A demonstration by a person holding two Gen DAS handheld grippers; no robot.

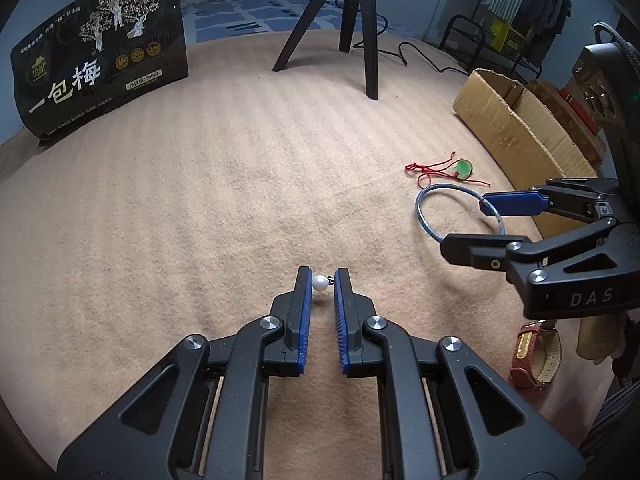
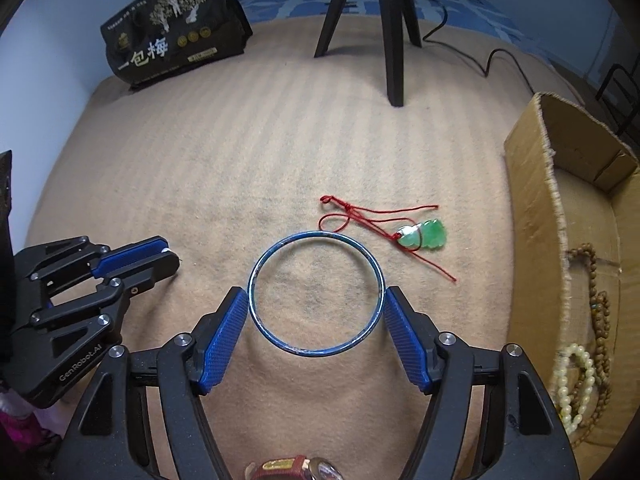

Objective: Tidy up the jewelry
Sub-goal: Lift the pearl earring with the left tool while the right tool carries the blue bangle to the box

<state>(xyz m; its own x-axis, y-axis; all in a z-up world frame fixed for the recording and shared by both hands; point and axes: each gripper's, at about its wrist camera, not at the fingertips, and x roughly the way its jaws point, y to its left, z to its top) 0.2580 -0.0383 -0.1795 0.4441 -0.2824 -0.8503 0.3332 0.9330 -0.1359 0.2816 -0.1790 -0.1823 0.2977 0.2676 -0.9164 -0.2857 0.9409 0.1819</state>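
the left gripper [image 1: 323,280] jaws pinch a white pearl [image 1: 319,282]; the right gripper [image 2: 316,312] jaws stand spread around a blue bangle [image 2: 256,272] on the blanket [image 2: 240,160].

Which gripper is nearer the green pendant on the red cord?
Right. The right gripper straddles the blue bangle beside the green pendant; the left gripper, shut on a white pearl, sits farther away.
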